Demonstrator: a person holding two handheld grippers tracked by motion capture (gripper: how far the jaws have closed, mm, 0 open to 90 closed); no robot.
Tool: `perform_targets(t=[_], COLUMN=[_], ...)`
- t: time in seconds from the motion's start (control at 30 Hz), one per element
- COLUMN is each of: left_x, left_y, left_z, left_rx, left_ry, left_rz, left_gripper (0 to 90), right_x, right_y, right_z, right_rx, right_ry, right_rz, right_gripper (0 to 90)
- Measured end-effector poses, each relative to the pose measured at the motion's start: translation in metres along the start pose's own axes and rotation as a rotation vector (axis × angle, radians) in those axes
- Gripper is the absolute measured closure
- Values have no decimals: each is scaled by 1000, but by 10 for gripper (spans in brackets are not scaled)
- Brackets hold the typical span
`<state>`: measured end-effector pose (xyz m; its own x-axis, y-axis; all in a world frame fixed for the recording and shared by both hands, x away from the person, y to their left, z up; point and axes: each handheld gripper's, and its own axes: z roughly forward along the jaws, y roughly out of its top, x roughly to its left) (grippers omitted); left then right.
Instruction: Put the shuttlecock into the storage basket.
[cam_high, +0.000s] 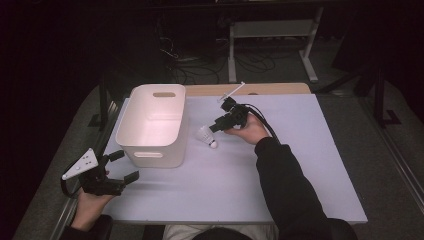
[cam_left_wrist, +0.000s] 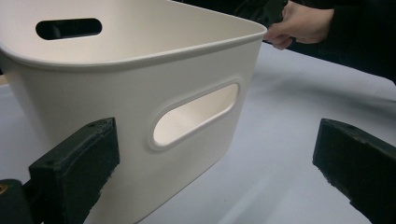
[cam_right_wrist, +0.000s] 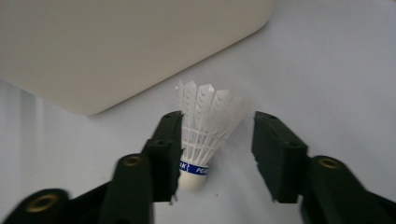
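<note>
A white feathered shuttlecock (cam_high: 206, 136) with a blue band lies on the pale table (cam_high: 280, 170), just right of a white plastic bin (cam_high: 155, 125). In the right gripper view the shuttlecock (cam_right_wrist: 205, 135) sits between the open jaws of my right gripper (cam_right_wrist: 218, 123); the left jaw is against its feathers and the right jaw stands apart. My right gripper (cam_high: 215, 128) points down-left at it. My left gripper (cam_high: 125, 166) is open at the table's near-left corner, facing the bin's handle slot (cam_left_wrist: 196, 114), with nothing held in the left gripper (cam_left_wrist: 218, 137).
The bin (cam_left_wrist: 140, 93) is empty inside, with handle cut-outs on both ends. A wooden strip (cam_high: 250, 89) runs along the table's far edge. Dark floor, cables and a white frame (cam_high: 272, 35) lie beyond. The person's right hand (cam_left_wrist: 301, 23) shows past the bin.
</note>
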<state>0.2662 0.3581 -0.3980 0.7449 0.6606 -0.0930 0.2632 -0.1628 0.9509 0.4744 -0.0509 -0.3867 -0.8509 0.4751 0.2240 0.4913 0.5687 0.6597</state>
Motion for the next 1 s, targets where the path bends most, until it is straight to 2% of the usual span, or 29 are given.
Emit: perform_targets(t=[0.2,0.27,0.3,0.33,0.4,0.53,0.73,1.0], left_x=[0,0,0,0,0,0,0,0], left_y=[0,0,0,0,0,0,0,0], left_z=[0,0,0,0,0,0,0,0], left_rx=[1,1,2,1,0,1,0,0], left_ry=[1,1,0,0,0,0,-1,0], left_rz=[0,0,0,0,0,0,0,0], left_gripper=[3,3,3,3,3,3,3,3], right_x=[7,8,11,11,13,17,23,25], right_y=[2,3,3,3,3,4,3,-3], right_z=[-3,-3,-4,-4,-4,-3,1,12], right_rx=[11,13,14,18,28,37,38,84], right_ry=[-33,-38,-44,-47,-46,-53,-54,-53], right_rz=[12,12,3,6,6,-1,10,14], right_gripper=[290,270,172,131,120,1,0,0])
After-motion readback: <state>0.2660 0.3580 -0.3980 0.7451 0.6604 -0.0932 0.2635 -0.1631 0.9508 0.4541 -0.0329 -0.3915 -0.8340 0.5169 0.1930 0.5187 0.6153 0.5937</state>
